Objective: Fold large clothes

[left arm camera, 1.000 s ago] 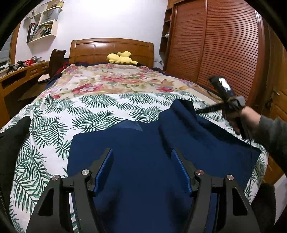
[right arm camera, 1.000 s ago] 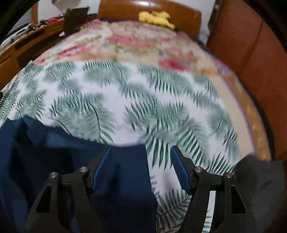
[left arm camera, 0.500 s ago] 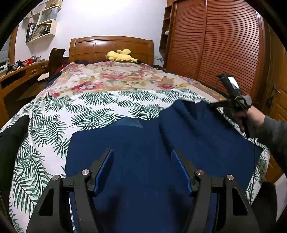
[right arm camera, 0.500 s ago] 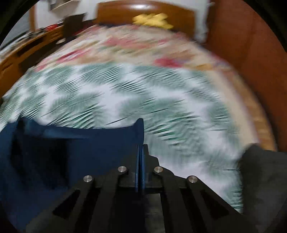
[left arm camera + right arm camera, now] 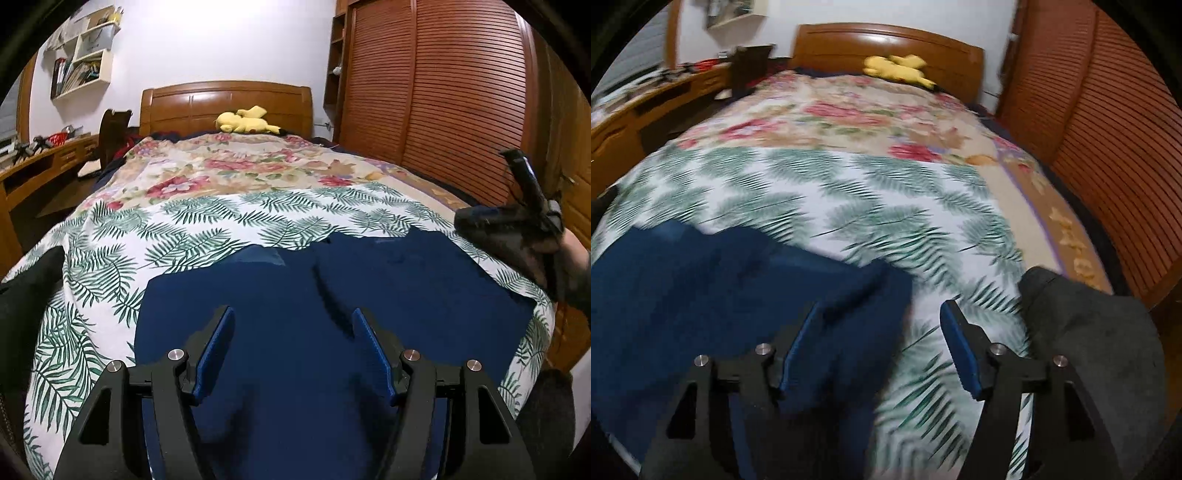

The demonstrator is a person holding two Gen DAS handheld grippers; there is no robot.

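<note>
Your right gripper (image 5: 882,347), jaws just reopened and empty, hangs above the navy garment's (image 5: 720,295) corner lying below-left on the bed (image 5: 886,192), while your left gripper (image 5: 293,354) hovers open over its middle, so regrip squarely.

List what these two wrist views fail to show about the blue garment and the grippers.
- Blue garment, left wrist view: its near edge runs off the bottom of the frame behind the left gripper, so its full shape and type cannot be told.
- Blue garment, right wrist view: motion blur smears its folds and edges.
- Right gripper, left wrist view: blurred at the frame's right edge; its fingers are not distinguishable there.
- Dark grey cloth, right wrist view: cut off by the frame edge.
</note>
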